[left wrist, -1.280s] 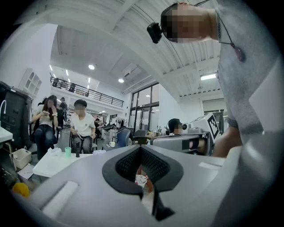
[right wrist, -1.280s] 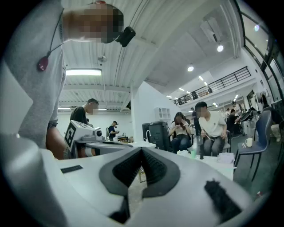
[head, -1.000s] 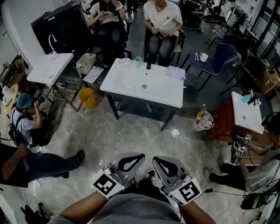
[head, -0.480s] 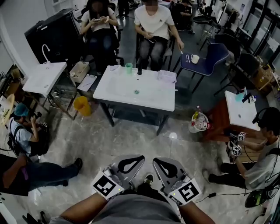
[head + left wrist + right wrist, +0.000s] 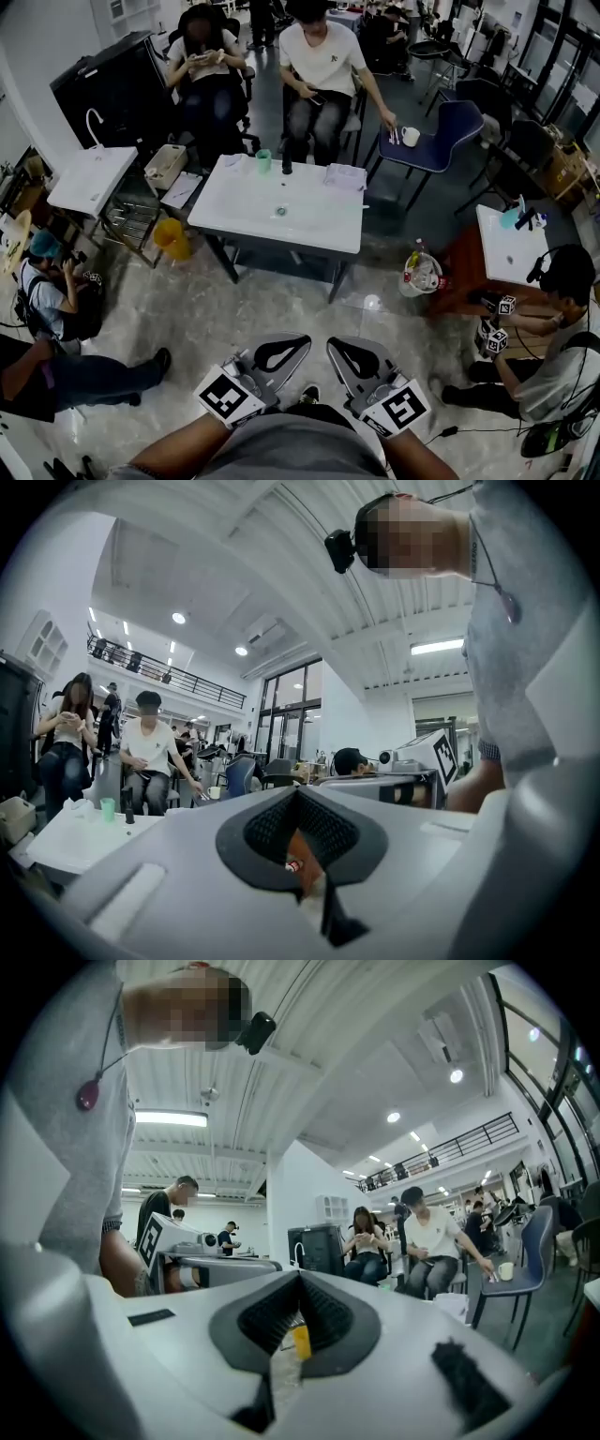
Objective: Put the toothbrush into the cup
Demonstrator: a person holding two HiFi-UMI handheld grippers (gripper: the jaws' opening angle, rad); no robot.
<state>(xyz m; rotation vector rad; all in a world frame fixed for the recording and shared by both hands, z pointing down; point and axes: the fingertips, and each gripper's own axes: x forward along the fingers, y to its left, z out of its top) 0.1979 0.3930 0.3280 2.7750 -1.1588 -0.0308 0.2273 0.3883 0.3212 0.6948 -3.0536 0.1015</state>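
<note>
A white table (image 5: 309, 220) stands across the floor ahead of me, and the left gripper view catches its near corner (image 5: 66, 841). A green cup (image 5: 263, 160) (image 5: 107, 809) stands upright at its far edge, beside a small dark bottle (image 5: 287, 167) (image 5: 129, 815). I cannot make out a toothbrush. My left gripper (image 5: 302, 338) (image 5: 298, 792) and right gripper (image 5: 334, 342) (image 5: 300, 1275) are held side by side close to my body, far short of the table. Both point level, are shut and hold nothing.
Two people sit on chairs behind the table. A blue chair (image 5: 445, 131) with a white mug (image 5: 410, 137) stands at the right. A yellow bin (image 5: 172, 238), a white sink stand (image 5: 91, 178), a bucket of bottles (image 5: 419, 274) and people on the floor flank the path.
The table and the seated people have slid down and left in the head view as I walk toward them. Both grippers keep their place and stay shut.
</note>
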